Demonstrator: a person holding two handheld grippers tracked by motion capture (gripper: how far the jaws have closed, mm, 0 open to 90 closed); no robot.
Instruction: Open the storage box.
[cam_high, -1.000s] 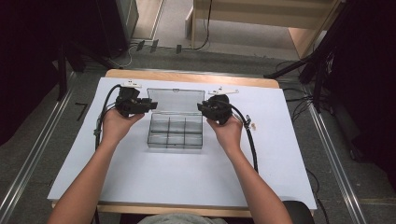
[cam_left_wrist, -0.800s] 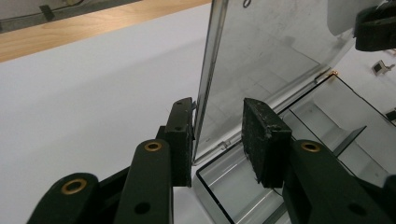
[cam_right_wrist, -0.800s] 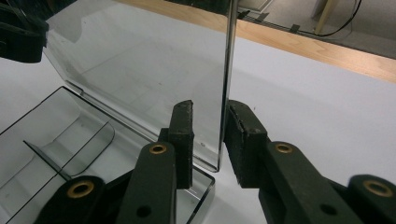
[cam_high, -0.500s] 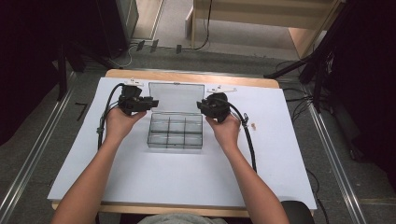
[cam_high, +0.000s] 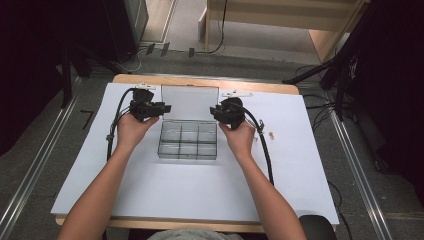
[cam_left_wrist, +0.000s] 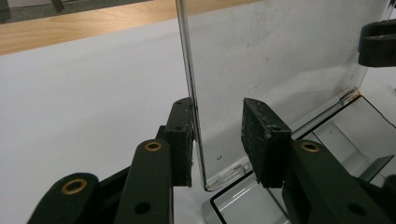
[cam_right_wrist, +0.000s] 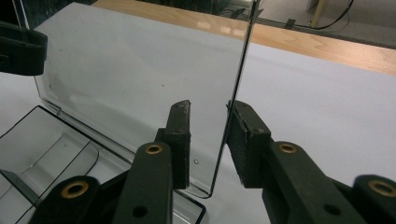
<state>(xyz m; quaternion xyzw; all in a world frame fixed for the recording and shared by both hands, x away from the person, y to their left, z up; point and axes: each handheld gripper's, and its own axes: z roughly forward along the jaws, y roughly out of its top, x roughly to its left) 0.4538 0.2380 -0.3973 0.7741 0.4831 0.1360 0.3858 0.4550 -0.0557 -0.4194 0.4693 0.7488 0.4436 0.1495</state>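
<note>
A clear plastic compartment box (cam_high: 187, 141) sits on the white sheet, its lid (cam_high: 190, 102) raised behind it. My left gripper (cam_high: 159, 107) straddles the lid's left edge. In the left gripper view the lid (cam_left_wrist: 280, 56) stands between the jaws of the left gripper (cam_left_wrist: 219, 112); one pad (cam_left_wrist: 180, 135) touches it and the other stands apart. My right gripper (cam_high: 214, 111) straddles the lid's right edge. Its jaws have just been opening, with the lid (cam_right_wrist: 140, 70) between them in the right gripper view (cam_right_wrist: 210, 109); only one pad (cam_right_wrist: 245, 140) is against it.
The white sheet (cam_high: 300, 165) covers a wooden table (cam_high: 260, 87). Two small white pieces (cam_high: 236, 93) lie at the back edge, and tiny bits (cam_high: 270, 135) lie right of the box. Cables trail from both grippers. Dark equipment and floor rails surround the table.
The lid's far edge has risen a little in the high view, so the lid stands more upright. Both hands have barely shifted.
</note>
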